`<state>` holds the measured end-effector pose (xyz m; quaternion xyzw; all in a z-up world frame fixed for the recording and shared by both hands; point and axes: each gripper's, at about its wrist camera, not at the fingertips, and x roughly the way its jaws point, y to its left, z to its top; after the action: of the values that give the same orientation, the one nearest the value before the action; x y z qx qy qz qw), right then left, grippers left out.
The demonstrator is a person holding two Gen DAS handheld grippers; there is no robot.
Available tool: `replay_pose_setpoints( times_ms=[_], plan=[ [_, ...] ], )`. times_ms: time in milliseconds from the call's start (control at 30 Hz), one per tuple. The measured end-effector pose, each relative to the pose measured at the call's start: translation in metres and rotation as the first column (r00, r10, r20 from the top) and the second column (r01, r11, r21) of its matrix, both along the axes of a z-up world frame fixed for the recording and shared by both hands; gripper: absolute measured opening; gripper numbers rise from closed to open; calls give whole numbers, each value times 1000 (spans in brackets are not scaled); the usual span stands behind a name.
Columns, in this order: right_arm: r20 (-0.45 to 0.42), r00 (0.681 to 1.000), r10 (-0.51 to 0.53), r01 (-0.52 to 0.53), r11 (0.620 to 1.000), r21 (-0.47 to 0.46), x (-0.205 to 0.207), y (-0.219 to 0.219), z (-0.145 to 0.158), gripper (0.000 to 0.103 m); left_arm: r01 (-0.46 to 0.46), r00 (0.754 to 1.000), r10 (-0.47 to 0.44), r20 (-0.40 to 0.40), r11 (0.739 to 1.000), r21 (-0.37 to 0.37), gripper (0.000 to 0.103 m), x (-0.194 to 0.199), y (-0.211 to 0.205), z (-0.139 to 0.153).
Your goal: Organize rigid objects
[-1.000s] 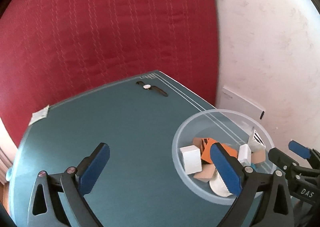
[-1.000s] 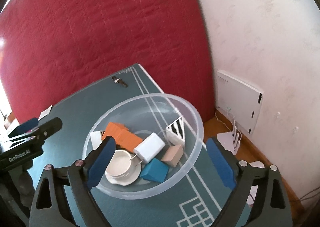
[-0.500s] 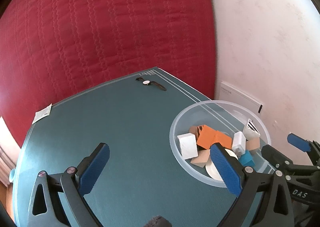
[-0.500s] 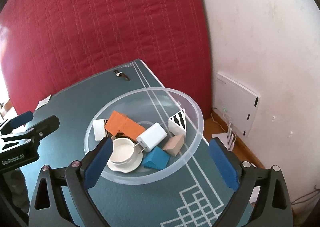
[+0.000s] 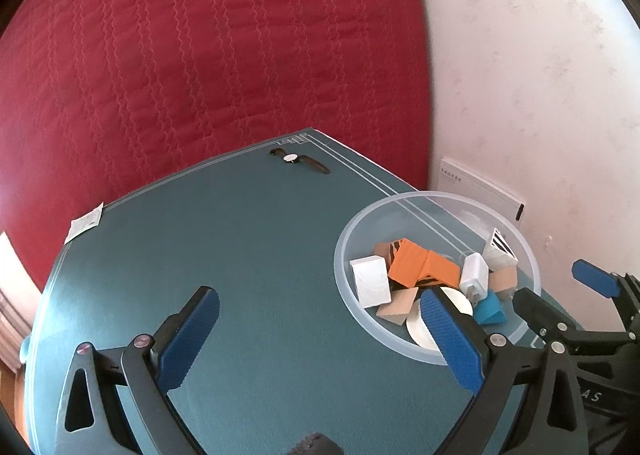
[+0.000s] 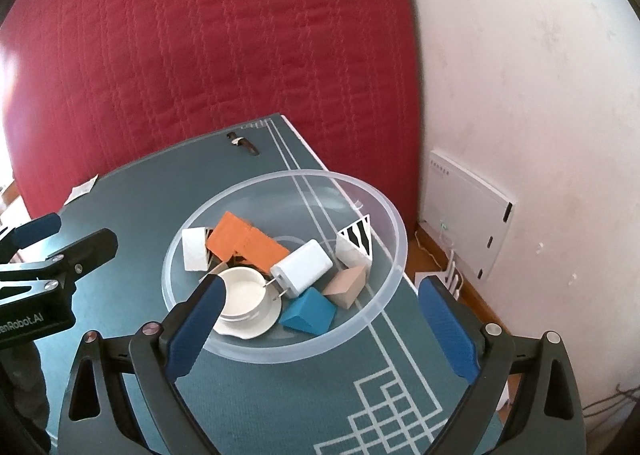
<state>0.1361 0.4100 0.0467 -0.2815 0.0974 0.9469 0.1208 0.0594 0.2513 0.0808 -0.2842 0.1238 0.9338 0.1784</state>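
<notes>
Bowl's loaded, nothing's being held, a watch is still loose at the far end

Both the left gripper (image 5: 316, 319) and the right gripper (image 6: 320, 307) are spread wide with nothing between the pads, hovering just short of the clear bowl (image 6: 394, 215), so it looks like a between-picks pause. The white charger (image 6: 302, 273), orange block (image 6: 244, 241), blue wedge (image 6: 308, 313) and white cup (image 6: 242, 295) are all piled in the bowl already. Only the wristwatch (image 5: 298, 159) is left out near the far corner of the teal mat (image 5: 240, 239), so a long reach is probably called for next. Compared with a second ago, the right jaws have been opened a bit wider and the bowl is seen from slightly further back.
</notes>
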Motion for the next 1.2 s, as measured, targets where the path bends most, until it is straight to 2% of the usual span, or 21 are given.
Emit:
replay_pose_setpoints(
  times_ms=[900,1200],
  plan=[
    [15,1000,9,-9,1000,7,0,-1,-7,98,18,1000,-18,-5,999,-29,102,5,15,-3],
    [32,999,-3,2,1000,26,-3,1,-8,98,-3,1000,3,0,999,-37,102,3,13,-5]
  ],
)
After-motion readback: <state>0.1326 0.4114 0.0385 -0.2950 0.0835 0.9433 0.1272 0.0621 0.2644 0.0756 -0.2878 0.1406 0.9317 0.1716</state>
